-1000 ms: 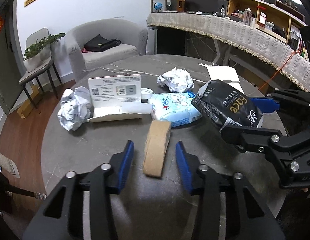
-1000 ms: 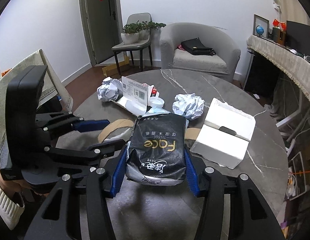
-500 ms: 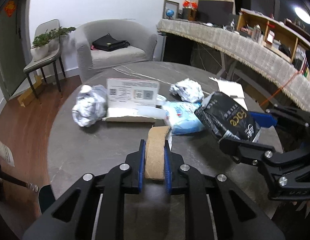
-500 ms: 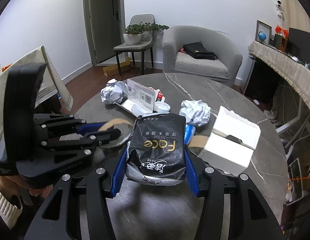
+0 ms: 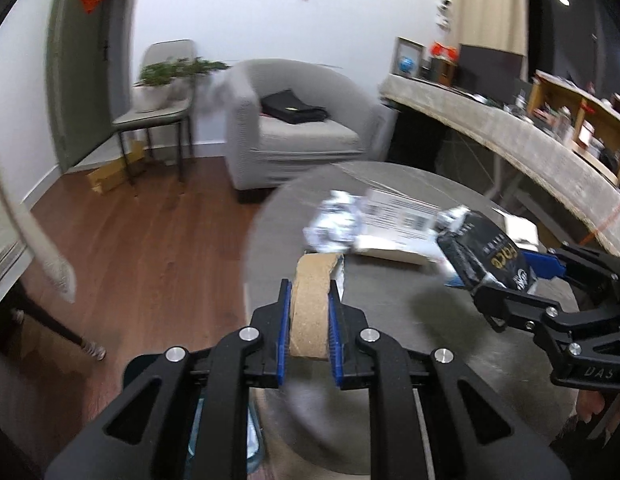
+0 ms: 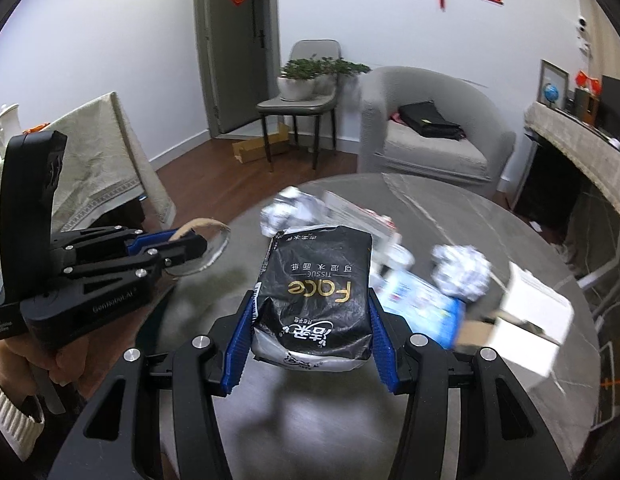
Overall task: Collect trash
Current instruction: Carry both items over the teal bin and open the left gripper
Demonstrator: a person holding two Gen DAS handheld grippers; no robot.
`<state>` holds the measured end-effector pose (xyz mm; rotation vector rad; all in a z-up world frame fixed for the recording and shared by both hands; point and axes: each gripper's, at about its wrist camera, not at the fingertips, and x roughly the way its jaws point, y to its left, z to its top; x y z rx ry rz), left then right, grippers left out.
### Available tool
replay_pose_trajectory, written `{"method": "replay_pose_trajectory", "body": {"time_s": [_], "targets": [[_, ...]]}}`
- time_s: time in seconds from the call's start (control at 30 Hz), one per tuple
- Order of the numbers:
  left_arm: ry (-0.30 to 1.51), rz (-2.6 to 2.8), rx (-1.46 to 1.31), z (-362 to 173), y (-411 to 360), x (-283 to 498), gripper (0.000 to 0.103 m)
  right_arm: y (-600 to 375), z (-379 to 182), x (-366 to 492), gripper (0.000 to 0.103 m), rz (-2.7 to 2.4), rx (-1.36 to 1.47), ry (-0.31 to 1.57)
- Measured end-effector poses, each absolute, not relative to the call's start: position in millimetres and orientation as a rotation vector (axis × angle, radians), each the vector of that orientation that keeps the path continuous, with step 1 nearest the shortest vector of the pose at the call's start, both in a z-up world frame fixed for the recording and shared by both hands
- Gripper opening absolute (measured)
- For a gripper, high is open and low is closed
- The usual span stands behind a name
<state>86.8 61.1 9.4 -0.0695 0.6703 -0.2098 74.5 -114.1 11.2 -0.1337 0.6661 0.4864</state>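
Observation:
My left gripper (image 5: 308,312) is shut on a brown tape roll (image 5: 312,304) and holds it above the left edge of the round grey table (image 5: 390,320). It also shows in the right wrist view (image 6: 170,246) with the roll (image 6: 198,225). My right gripper (image 6: 310,334) is shut on a black tissue pack (image 6: 316,292) and holds it above the table; the pack also shows in the left wrist view (image 5: 488,256). Crumpled paper balls (image 6: 286,212) (image 6: 462,268), a blue packet (image 6: 422,304) and a white card box (image 5: 398,216) lie on the table.
A white open box (image 6: 534,320) sits at the table's right. A grey armchair (image 6: 426,136) with a black bag and a chair with a plant (image 6: 306,80) stand behind. A cloth-covered table (image 6: 98,160) is at the left. Wooden floor lies left of the table.
My left gripper closed on the tape roll, lifted it and swung left toward the table's edge. My right gripper keeps hold of the tissue pack and has turned left.

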Motion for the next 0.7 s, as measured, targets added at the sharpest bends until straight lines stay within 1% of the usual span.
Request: {"method": "replay_pose_trajectory", "body": {"time_s": [0.23,0.43,0.7], "targets": [[0.695,-0.104,-0.111,4.9,118.9,80.7,0.018,-64.0,14.7,75.5,0.053,0.554,-0.159,0.651],[0.739,-0.031,-0.126,-12.9,164.1,73.3,0.018,-27.8,11.5,78.9,0.053,0.597,-0.175,0.653],[0.866,0.042,-0.110,-49.0,204.0,68.9,0.018,23.9,-0.3,80.7,0.053,0.660,-0.204,0.670]]}}
